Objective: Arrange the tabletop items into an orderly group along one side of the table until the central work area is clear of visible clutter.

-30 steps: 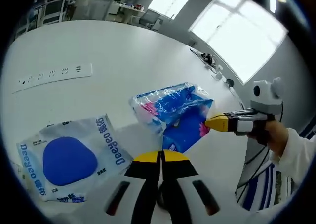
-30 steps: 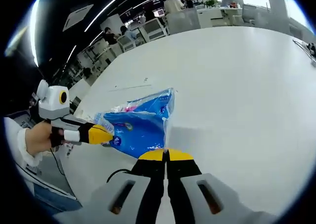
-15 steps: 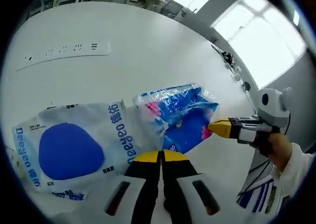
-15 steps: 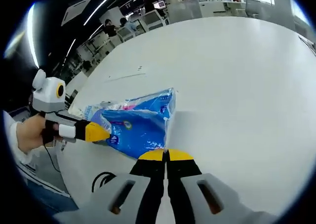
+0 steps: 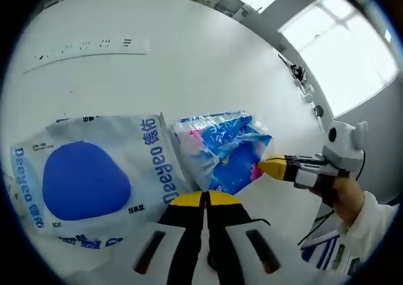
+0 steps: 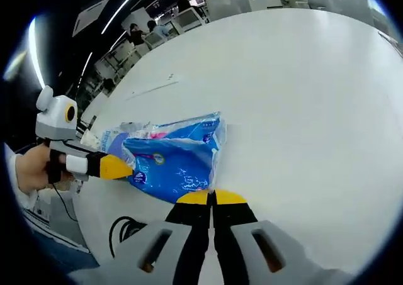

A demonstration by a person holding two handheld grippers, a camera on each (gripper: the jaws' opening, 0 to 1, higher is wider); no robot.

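Two closed grippers, left gripper [image 5: 204,200] and right gripper [image 6: 212,199], are pinching opposite ends of the blue tissue pack [image 5: 223,148], now drawn right against the white pouch [image 5: 88,181] on the worktop [image 5: 189,58], so grouping is progressing.

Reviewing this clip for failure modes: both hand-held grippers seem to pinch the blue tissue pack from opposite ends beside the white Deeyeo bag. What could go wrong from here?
1. The blue tissue pack is held by thin film at both ends, by the left hand-held gripper and the right hand-held gripper; pulling apart could tear it.
2. It sits against the white Deeyeo bag; sliding it may drag that bag.
3. A dark cable lies near the table edge and might snag.
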